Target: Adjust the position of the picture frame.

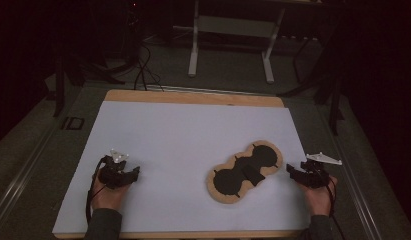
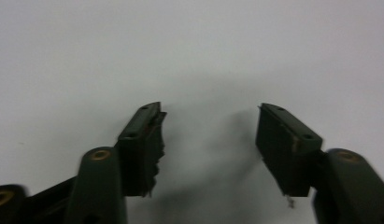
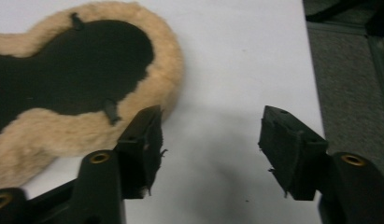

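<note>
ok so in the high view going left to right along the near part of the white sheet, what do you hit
left tongs, open on bare white sheet → fleece-edged black pad, lying flat → right tongs, open just past the pad's right end, touching nothing

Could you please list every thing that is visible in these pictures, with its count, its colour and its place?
fleece pad: 1, tan fleece rim with black centre, figure-eight shape, lying flat on the right half of the sheet, near the right gripper
white sheet: 1, white, covering most of the table top
wooden table top: 1, light brown, showing as a strip along the far edge of the sheet
metal stand: 1, pale grey, on the floor behind the table
cables: several, black, on the floor behind the table
left gripper: 1, black, jaws open with nothing between them, over the bare sheet at the near left
right gripper: 1, black, jaws open with nothing between them, beside the pad's edge at the near right
hands: 2, each holding a gripper at the near edge
</note>
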Motion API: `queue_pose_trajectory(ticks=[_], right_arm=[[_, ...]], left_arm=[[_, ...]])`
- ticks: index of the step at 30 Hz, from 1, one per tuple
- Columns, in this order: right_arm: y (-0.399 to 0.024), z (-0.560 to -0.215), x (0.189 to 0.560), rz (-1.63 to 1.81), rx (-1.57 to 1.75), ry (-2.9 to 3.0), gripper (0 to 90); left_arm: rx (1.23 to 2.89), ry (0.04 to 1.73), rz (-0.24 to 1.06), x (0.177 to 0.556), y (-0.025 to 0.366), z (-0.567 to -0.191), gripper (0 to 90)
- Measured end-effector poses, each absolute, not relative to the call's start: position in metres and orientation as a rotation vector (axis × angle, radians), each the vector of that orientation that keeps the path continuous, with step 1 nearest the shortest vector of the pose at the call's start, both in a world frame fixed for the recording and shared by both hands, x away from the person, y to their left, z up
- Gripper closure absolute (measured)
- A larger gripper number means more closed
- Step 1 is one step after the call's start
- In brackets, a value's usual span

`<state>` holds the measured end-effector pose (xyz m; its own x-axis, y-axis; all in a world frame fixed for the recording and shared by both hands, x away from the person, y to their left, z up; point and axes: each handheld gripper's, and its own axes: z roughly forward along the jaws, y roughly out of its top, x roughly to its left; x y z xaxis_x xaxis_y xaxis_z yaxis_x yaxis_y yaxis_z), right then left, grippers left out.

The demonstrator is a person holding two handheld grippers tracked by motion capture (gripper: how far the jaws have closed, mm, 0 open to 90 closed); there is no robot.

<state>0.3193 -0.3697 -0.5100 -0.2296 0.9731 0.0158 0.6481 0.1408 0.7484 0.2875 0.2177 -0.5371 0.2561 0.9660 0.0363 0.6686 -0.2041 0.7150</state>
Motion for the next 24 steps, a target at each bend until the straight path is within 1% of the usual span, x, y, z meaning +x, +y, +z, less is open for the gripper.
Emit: queue_pose_trajectory(ticks=[1, 2, 3, 6, 9, 13, 15, 16, 17, 18, 20, 21, 22, 23, 24], right_arm=[[-0.366, -0.511, 0.319, 0.894, 1.528, 1.963, 39.8], [-0.366, -0.511, 0.319, 0.894, 1.528, 1.963, 39.8], [-0.362, -0.510, 0.320, 0.906, 1.502, 1.985, 37.7], [-0.355, -0.509, 0.319, 0.919, 1.463, 2.023, 36.6], [-0.350, -0.508, 0.318, 0.925, 1.435, 2.047, 37.0], [-0.344, -0.507, 0.315, 0.969, 1.368, 2.126, 44.8], [-0.343, -0.507, 0.315, 0.979, 1.348, 2.144, 46.2], [-0.340, -0.507, 0.314, 0.990, 1.318, 2.175, 50.3], [-0.340, -0.507, 0.314, 0.990, 1.318, 2.175, 50.3], [-0.339, -0.506, 0.313, 0.996, 1.299, 2.196, 52.8], [-0.334, -0.507, 0.312, 1.013, 1.253, 2.241, 58.7], [-0.334, -0.507, 0.312, 1.013, 1.253, 2.241, 58.7], [-0.332, -0.507, 0.311, 1.022, 1.236, 2.264, 62.7], [-0.332, -0.507, 0.311, 1.022, 1.236, 2.264, 62.7], [-0.332, -0.506, 0.311, 1.028, 1.228, 2.274, 64.9]], left_arm=[[1.940, 1.452, 0.665, 0.285, 0.217, -0.534, 43.0], [1.940, 1.452, 0.665, 0.285, 0.217, -0.534, 46.8], [1.933, 1.422, 0.650, 0.283, 0.217, -0.533, 47.8], [1.930, 1.402, 0.648, 0.282, 0.216, -0.531, 47.8], [1.919, 1.382, 0.619, 0.280, 0.215, -0.527, 48.4], [1.871, 1.369, 0.582, 0.278, 0.212, -0.522, 46.9], [1.863, 1.363, 0.577, 0.277, 0.212, -0.521, 46.9], [1.858, 1.353, 0.574, 0.275, 0.210, -0.520, 47.0], [1.858, 1.353, 0.574, 0.275, 0.210, -0.520, 47.2], [1.859, 1.343, 0.574, 0.275, 0.210, -0.519, 47.2], [1.866, 1.327, 0.588, 0.273, 0.208, -0.518, 48.3], [1.870, 1.318, 0.603, 0.273, 0.208, -0.518, 48.3], [1.864, 1.315, 0.625, 0.272, 0.208, -0.517, 48.6], [1.860, 1.306, 0.643, 0.271, 0.208, -0.516, 48.6], [1.854, 1.298, 0.655, 0.270, 0.209, -0.516, 49.0]])
